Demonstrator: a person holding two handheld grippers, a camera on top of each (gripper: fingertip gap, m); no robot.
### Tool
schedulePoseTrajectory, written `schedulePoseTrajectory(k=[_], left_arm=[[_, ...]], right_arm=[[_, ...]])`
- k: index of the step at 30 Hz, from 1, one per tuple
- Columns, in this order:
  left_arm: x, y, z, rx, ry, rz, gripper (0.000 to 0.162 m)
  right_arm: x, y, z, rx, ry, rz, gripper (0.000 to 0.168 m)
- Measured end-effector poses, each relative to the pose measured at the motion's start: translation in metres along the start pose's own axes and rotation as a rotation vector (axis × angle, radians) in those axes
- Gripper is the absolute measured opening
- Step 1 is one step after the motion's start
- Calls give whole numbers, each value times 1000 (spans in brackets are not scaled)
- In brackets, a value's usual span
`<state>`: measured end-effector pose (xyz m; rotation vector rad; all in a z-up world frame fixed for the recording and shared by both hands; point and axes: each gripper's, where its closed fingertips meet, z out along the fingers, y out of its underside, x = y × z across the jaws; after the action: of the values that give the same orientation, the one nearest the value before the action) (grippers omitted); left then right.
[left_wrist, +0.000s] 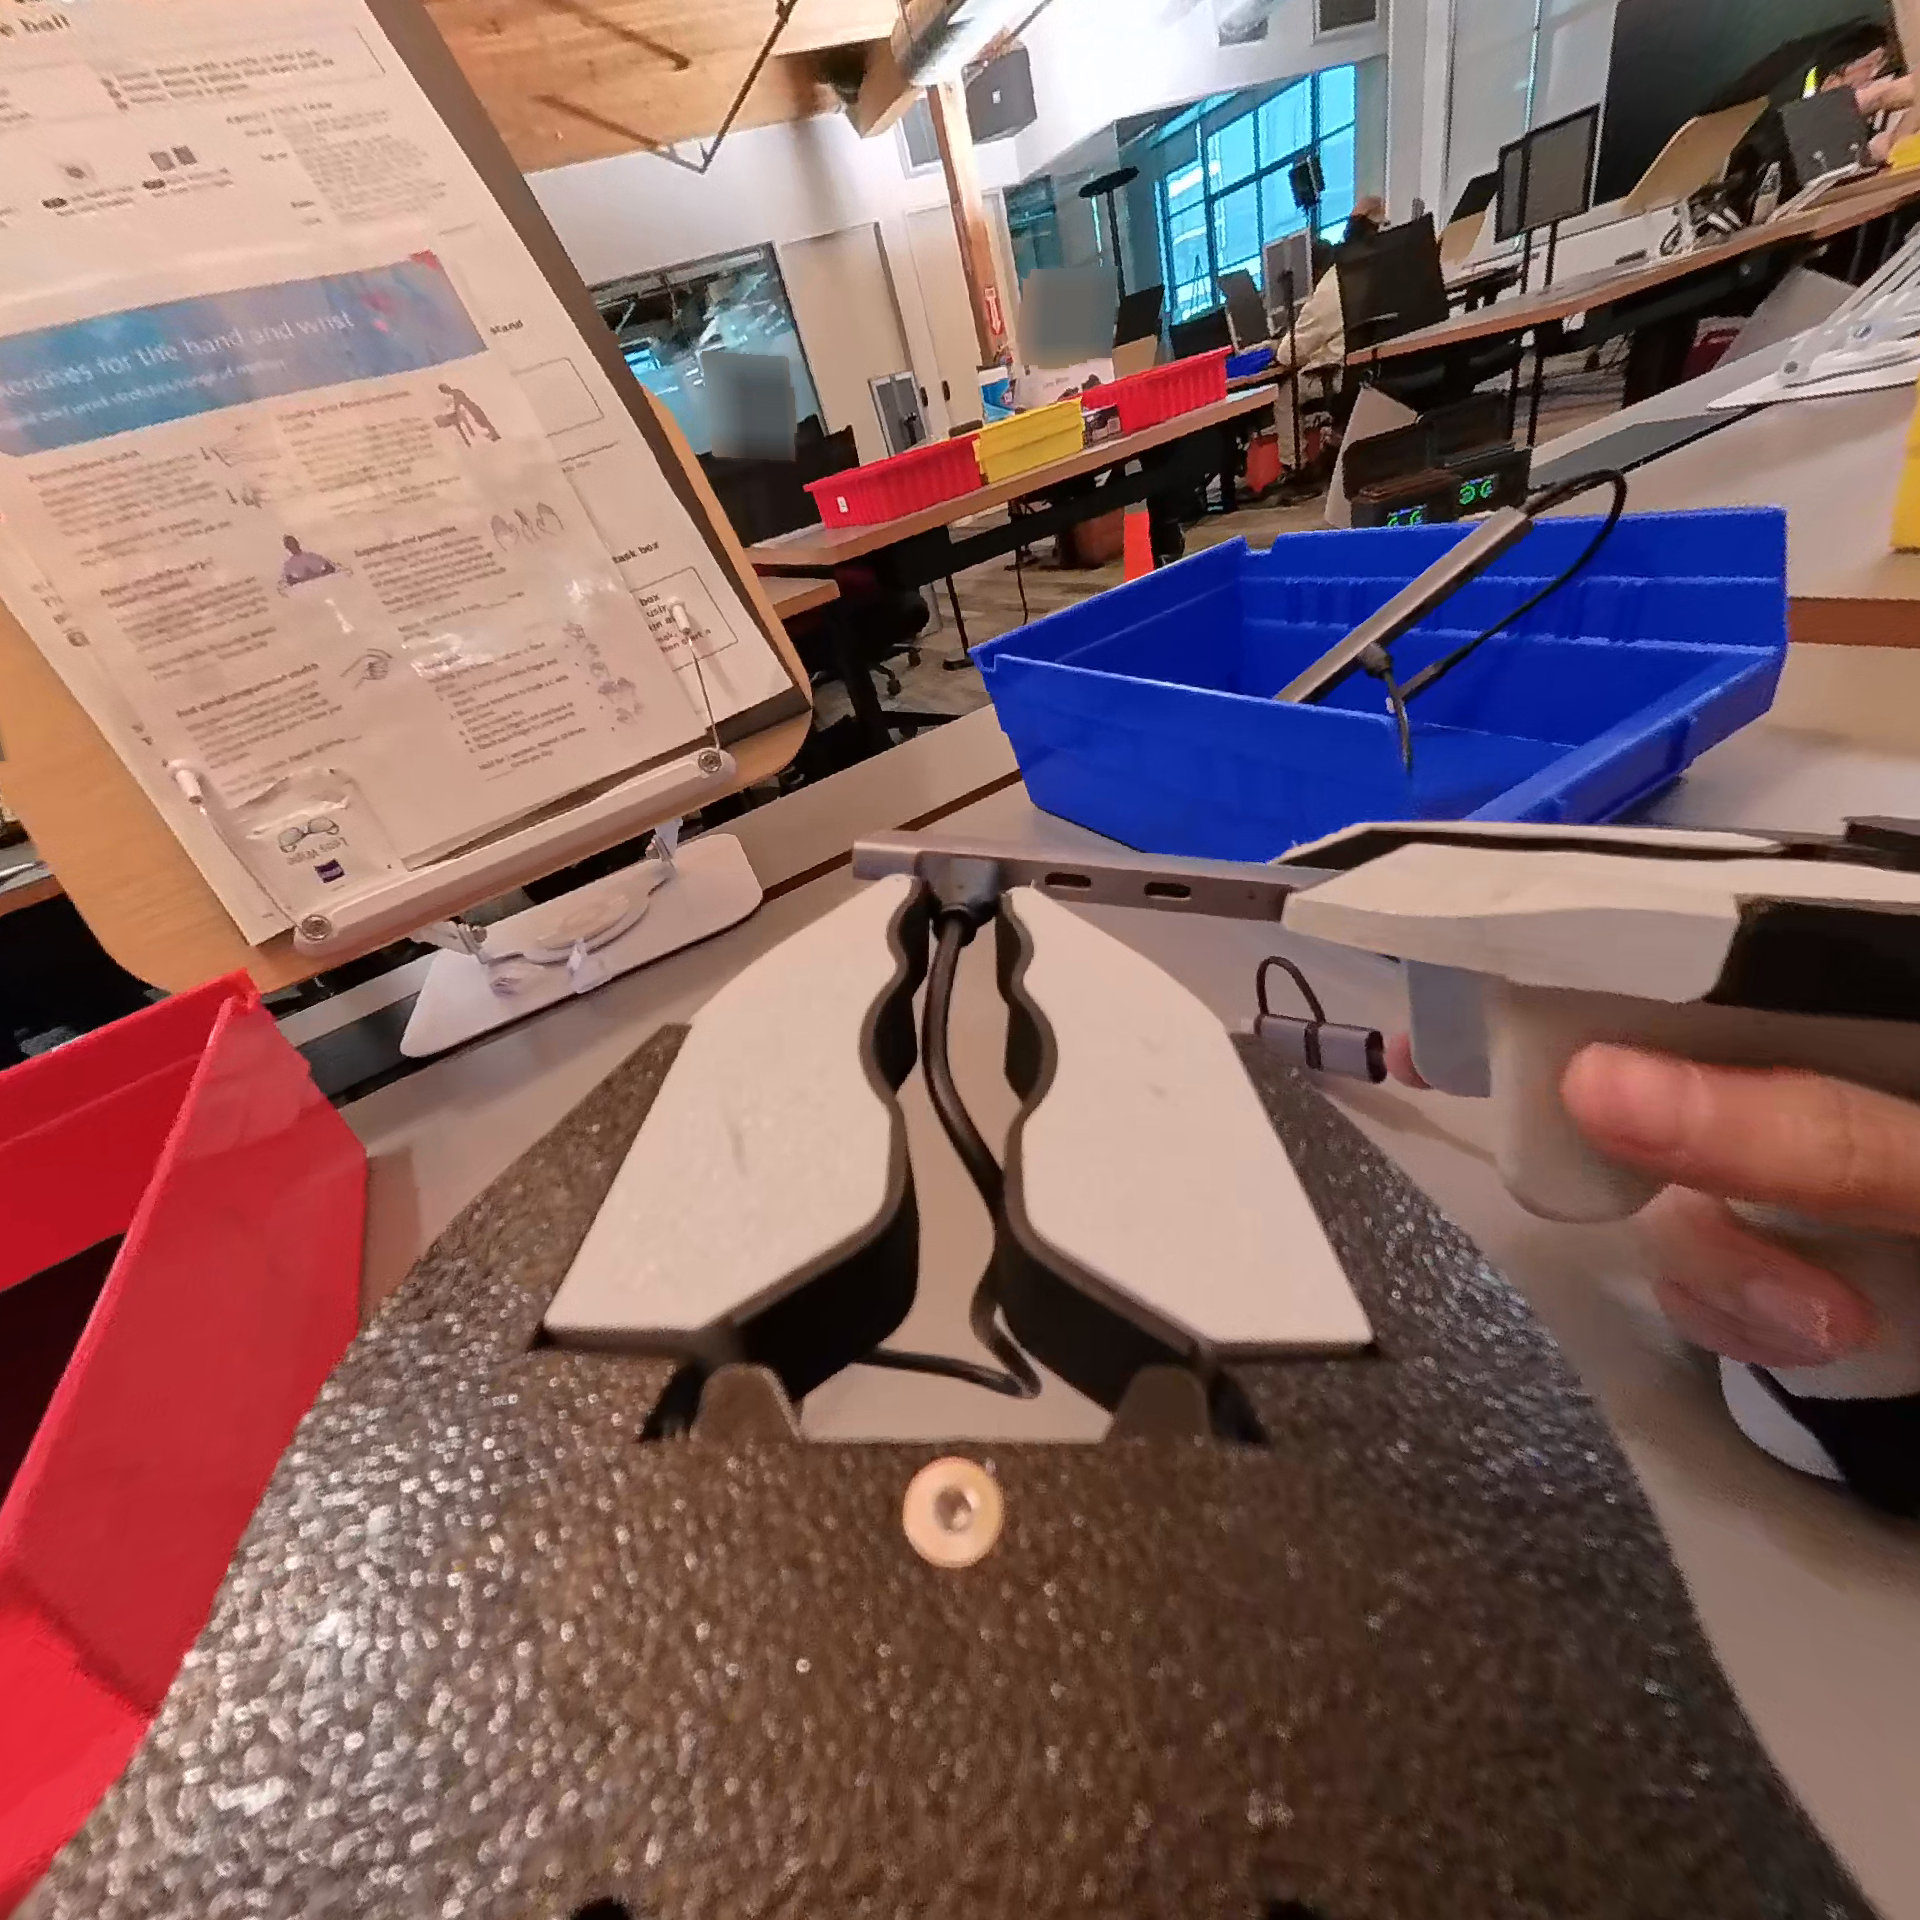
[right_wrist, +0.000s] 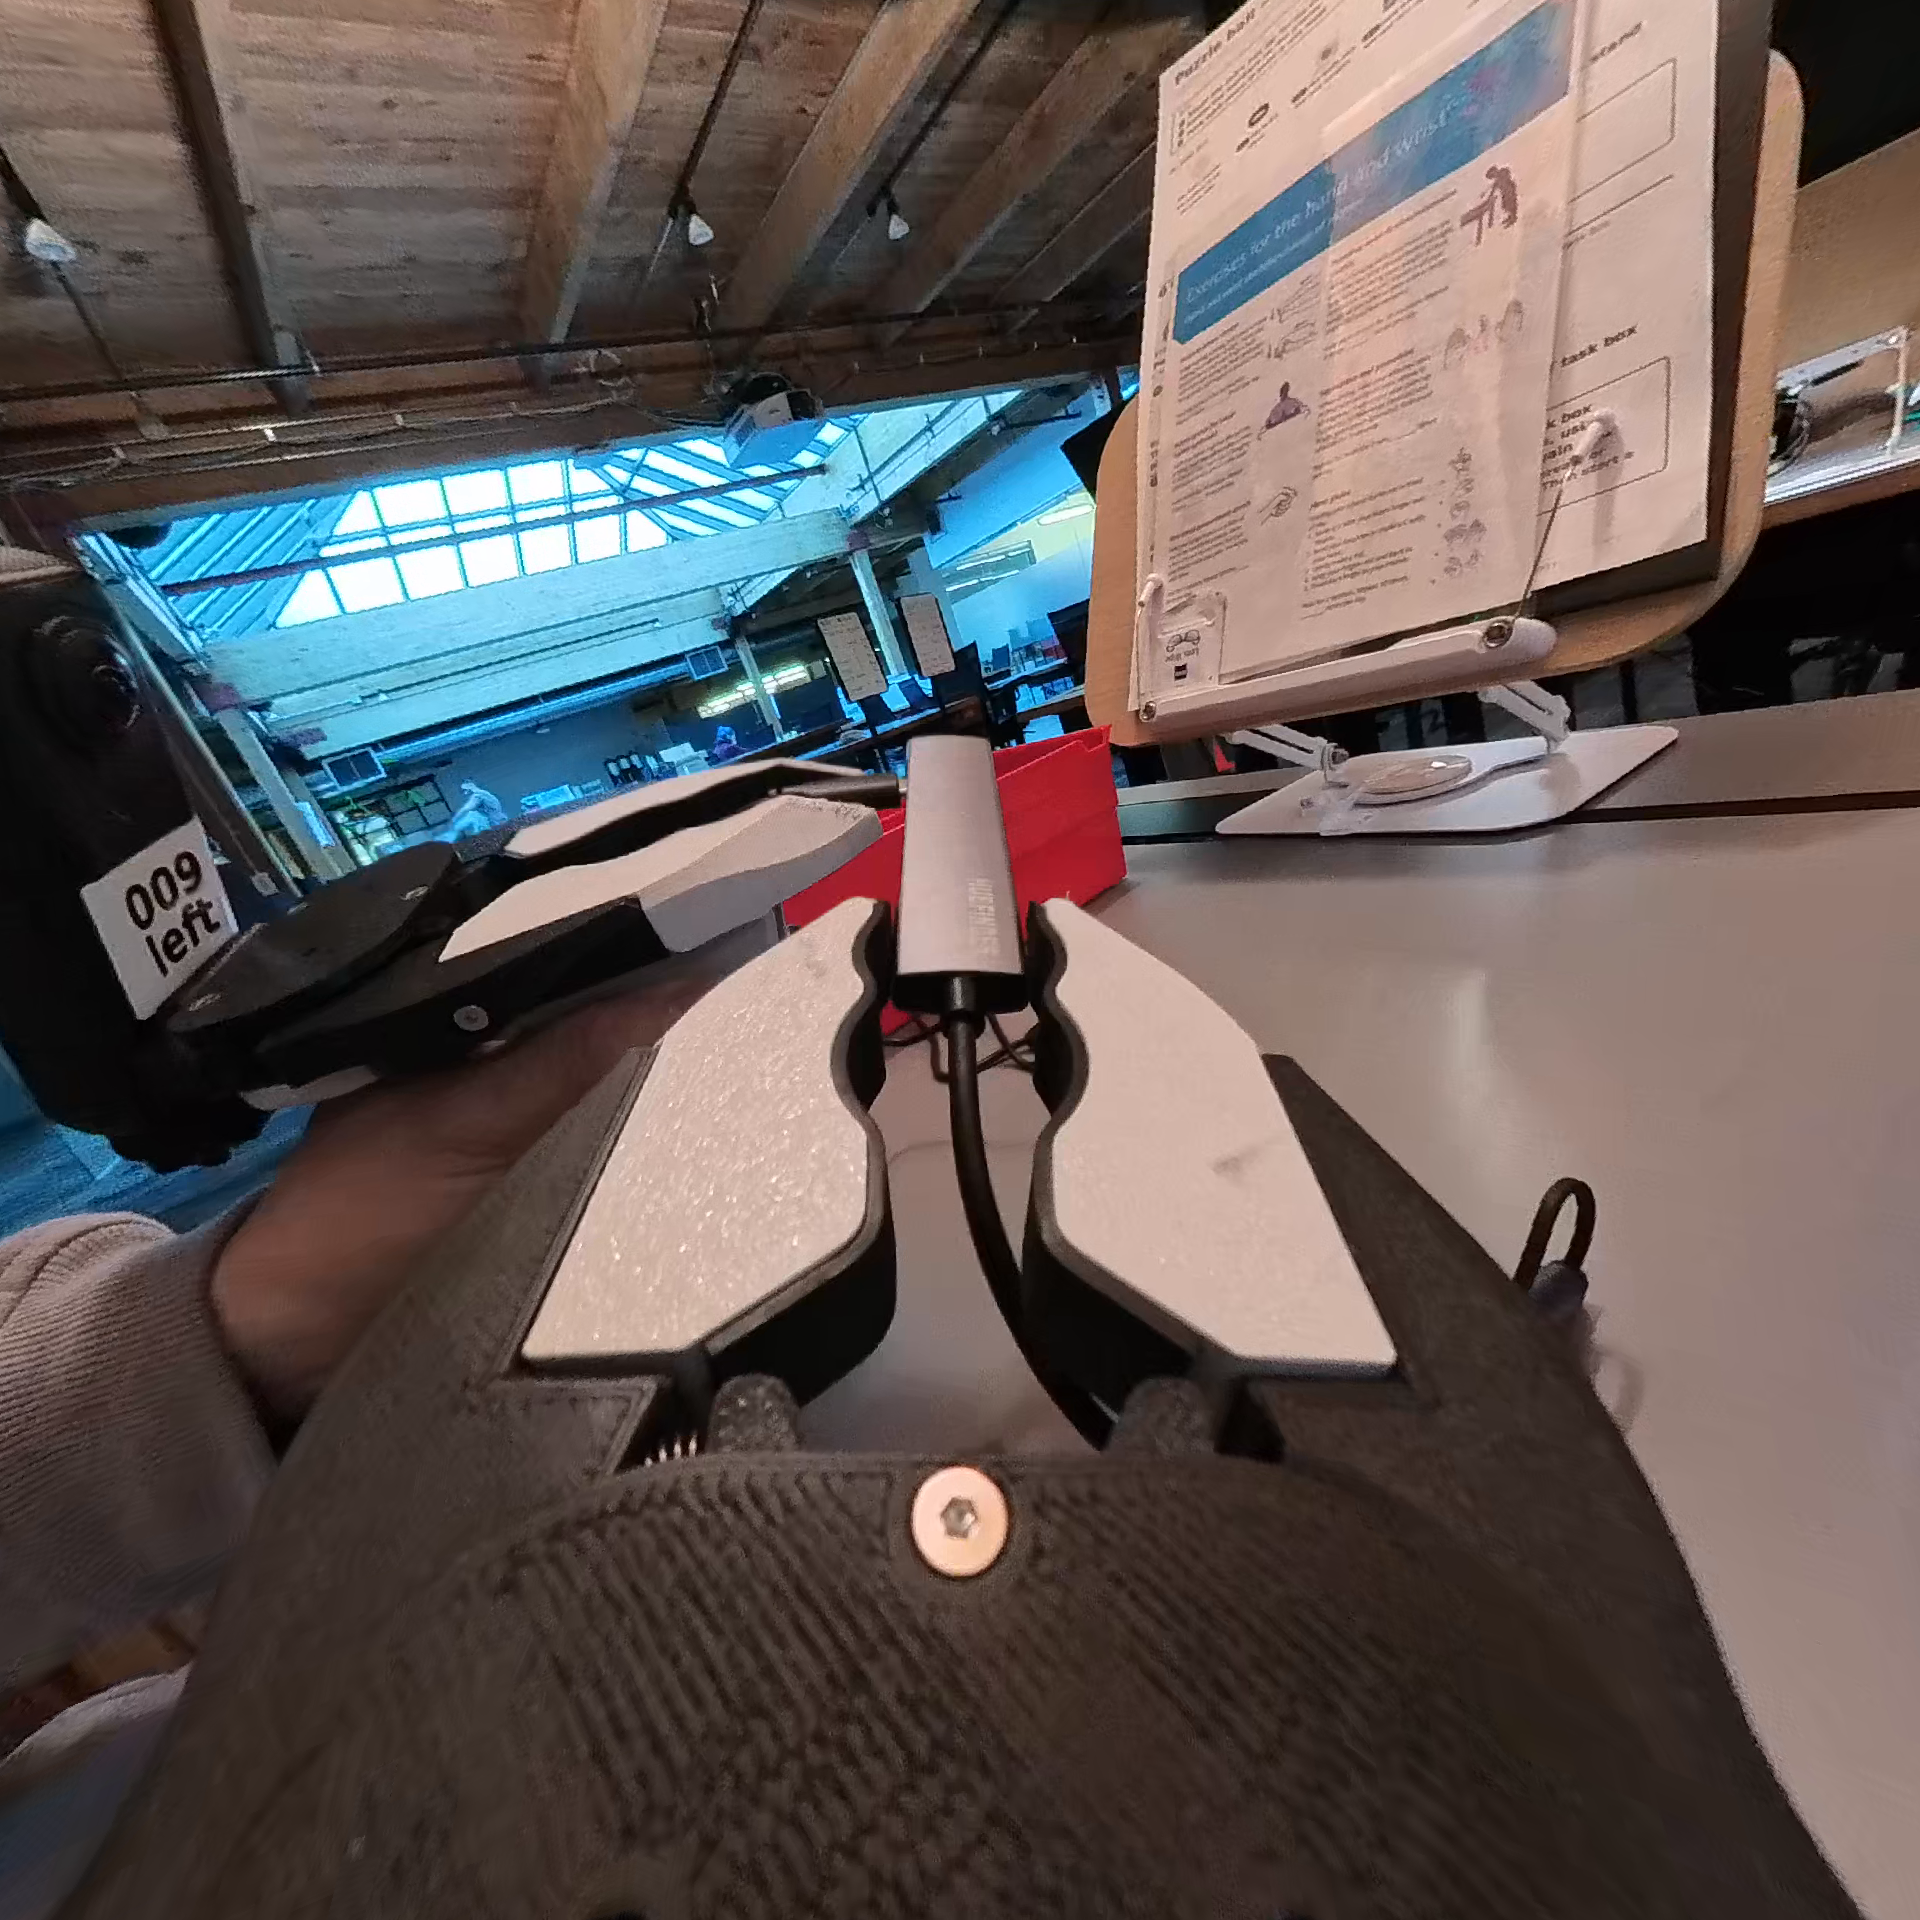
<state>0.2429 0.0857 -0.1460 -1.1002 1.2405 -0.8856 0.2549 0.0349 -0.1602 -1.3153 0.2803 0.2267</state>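
usb hub (right_wrist: 948, 862), a slim grey bar, is in the air above the tabletop (right_wrist: 1558, 987), held from two sides. the right tongs (right_wrist: 961, 935) are closed on its near end, and the hub points forward along their fingers. a black cable (right_wrist: 971, 1122) leaves this end and runs back between them.

the left tongs (left_wrist: 956, 914) come from the side and are closed around a black plug (left_wrist: 958, 902), which meets the long side of the hub near its far end. two more empty ports show beside it. whether the plug sits fully in its port, i cannot tell. a cable goes from the plug back between the left fingers.

a person's hand (left_wrist: 1766, 1195) holds the right tool. under it, a small grey adapter (left_wrist: 1320, 1039) with a black loop lies on the tabletop. behind it stands a blue bin (left_wrist: 1195, 748) with a second hub and cable inside. a red bin (left_wrist: 156, 1247) is near the left tongs, and a document stand (left_wrist: 499, 894) with printed sheets is beyond it.
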Motion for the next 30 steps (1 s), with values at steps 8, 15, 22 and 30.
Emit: schedulePoseTrajectory(k=[8,15,22,30], left_arm=[[0,8,0,-45,49,11,12],[-3,6,-3,-109,82,147,12],[-2,1,-2,-138,151,147,12],[-2,2,-9,-47,106,86,11]], right_arm=[[-4,-1,-1,-1,0,-99,25],[-9,6,-1,-73,-15,-224,26],[-10,6,-1,-76,-16,-231,26],[-5,3,0,-49,72,-270,25]])
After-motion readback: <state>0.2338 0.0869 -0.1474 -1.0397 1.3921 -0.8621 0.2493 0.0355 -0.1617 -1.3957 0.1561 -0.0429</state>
